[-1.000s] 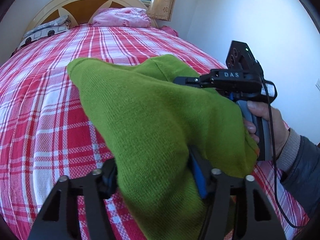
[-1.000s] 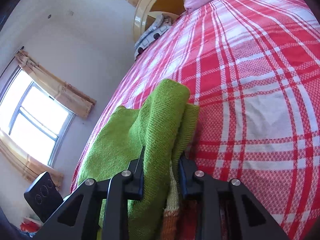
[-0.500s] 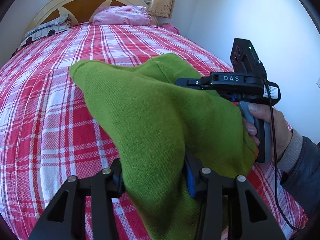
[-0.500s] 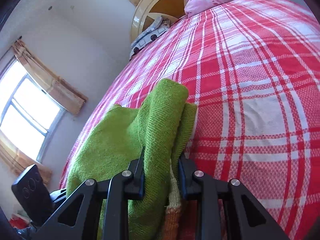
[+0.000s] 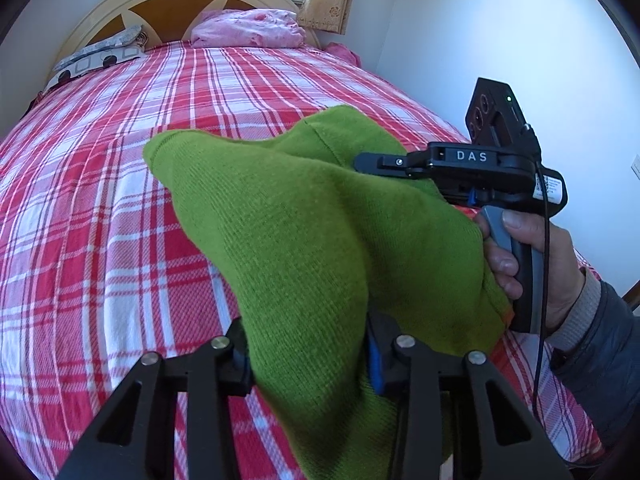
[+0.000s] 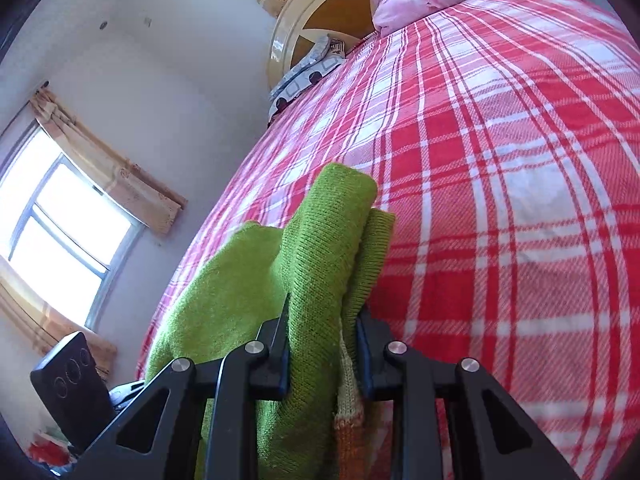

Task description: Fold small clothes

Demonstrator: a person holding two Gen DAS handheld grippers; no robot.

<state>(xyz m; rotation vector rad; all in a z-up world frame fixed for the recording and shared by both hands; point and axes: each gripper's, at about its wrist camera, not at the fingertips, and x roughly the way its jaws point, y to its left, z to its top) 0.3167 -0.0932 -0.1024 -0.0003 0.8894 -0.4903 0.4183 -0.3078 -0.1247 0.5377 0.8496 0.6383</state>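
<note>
Gripping a thick fold of the green knit sweater point(image 5: 304, 240), the left gripper point(image 5: 308, 360) is filling the bottom of the left wrist view; its jaws have just been closing, and the fabric is bunching between them and draping down past the black fingers point(image 5: 236, 356). From there the sweater is stretching up and to the right across the centre of the frame, hanging lifted above the red-and-white plaid bedspread point(image 5: 100, 220).

At the right of that view a hand point(image 5: 532, 256) in a grey sleeve is wrapping around the handle of the right gripper point(image 5: 376, 162), whose tip is reaching into the far edge of the green knit. In the right wrist view, the right gripper point(image 6: 322, 350) is clamping another bunch of the same sweater point(image 6: 320, 248) at the lower centre of the frame, with an orange-and-cream knit band point(image 6: 348, 420) showing just below the pads.

Farther back, the bedspread is running up the frame to a pink bundle of bedding point(image 5: 248, 34) and a grey patterned pillow point(image 5: 96, 58) lying against the cream and brown headboard point(image 5: 168, 4). A curtained window point(image 6: 60, 232) is glowing at the left of the right wrist view.
</note>
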